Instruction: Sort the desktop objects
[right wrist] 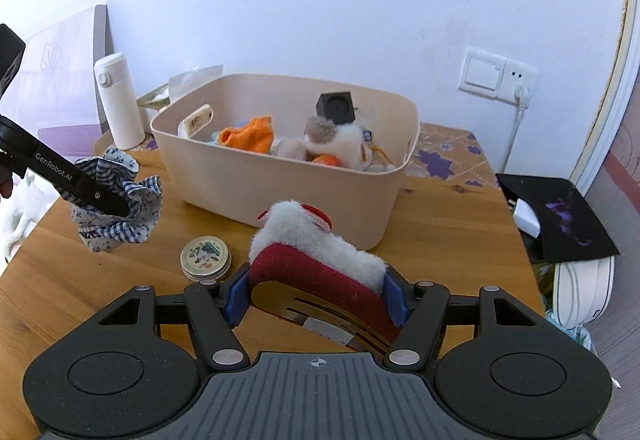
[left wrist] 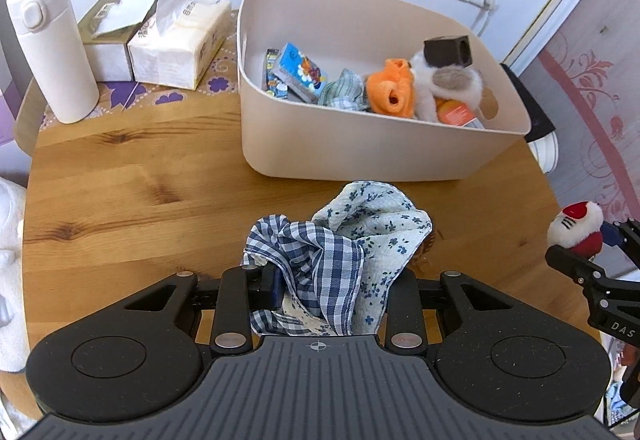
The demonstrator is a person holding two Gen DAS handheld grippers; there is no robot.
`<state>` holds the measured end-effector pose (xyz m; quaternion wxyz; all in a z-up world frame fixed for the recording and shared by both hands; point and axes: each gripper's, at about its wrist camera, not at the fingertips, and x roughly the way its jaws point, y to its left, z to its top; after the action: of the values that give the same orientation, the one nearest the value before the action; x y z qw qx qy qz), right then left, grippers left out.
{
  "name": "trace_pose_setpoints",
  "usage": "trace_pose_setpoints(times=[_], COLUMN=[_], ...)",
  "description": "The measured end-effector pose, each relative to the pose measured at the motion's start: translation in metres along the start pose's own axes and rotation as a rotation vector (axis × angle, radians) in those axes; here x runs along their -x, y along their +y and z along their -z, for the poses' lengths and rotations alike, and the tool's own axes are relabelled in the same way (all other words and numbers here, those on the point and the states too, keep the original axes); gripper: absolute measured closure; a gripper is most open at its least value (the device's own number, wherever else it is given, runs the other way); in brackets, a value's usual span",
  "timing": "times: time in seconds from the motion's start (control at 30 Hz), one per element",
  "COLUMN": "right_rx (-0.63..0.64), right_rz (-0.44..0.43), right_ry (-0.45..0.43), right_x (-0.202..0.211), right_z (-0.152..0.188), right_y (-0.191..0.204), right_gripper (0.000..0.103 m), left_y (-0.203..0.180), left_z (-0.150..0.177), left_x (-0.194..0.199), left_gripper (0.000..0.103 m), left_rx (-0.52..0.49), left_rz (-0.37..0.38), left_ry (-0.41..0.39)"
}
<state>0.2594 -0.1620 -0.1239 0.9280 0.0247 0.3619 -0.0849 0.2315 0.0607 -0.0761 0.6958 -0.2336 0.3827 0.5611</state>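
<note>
The beige plastic bin [right wrist: 280, 176] already held several items. The left tool [left wrist: 320, 292] gripped a crumpled blue checked-and-floral cloth [left wrist: 340, 240], the right tool [right wrist: 316, 292] a red-and-white plush toy [right wrist: 316, 244], both above the wooden counter [left wrist: 140, 180]; a round tin [right wrist: 205, 257] remained.

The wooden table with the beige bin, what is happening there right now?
A person is sorting things with two handheld grippers. The left gripper is shut on a bunched blue-and-white cloth, held above the wooden table. The right gripper is clamped on a red-and-white plush toy. The beige bin already holds other toys and small items. A round tin lies on the table.
</note>
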Motion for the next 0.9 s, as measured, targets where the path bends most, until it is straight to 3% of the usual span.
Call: trace_pose_setpoints(times=[0.67,0.9], right_rx=[0.034,0.059], right_rz=[0.019,0.009], right_ry=[-0.125,-0.164], right_x=[0.027,0.020], right_z=[-0.036,-0.056], right_y=[-0.011,-0.012], right_gripper=[0.041,0.041], left_y=[-0.014,-0.018], left_z=[-0.036,-0.054], left_x=[0.044,0.049], left_gripper=[0.071,0.071], left_rx=[-0.041,-0.053], left_rz=[0.064,0.046], left_ry=[-0.109,-0.149])
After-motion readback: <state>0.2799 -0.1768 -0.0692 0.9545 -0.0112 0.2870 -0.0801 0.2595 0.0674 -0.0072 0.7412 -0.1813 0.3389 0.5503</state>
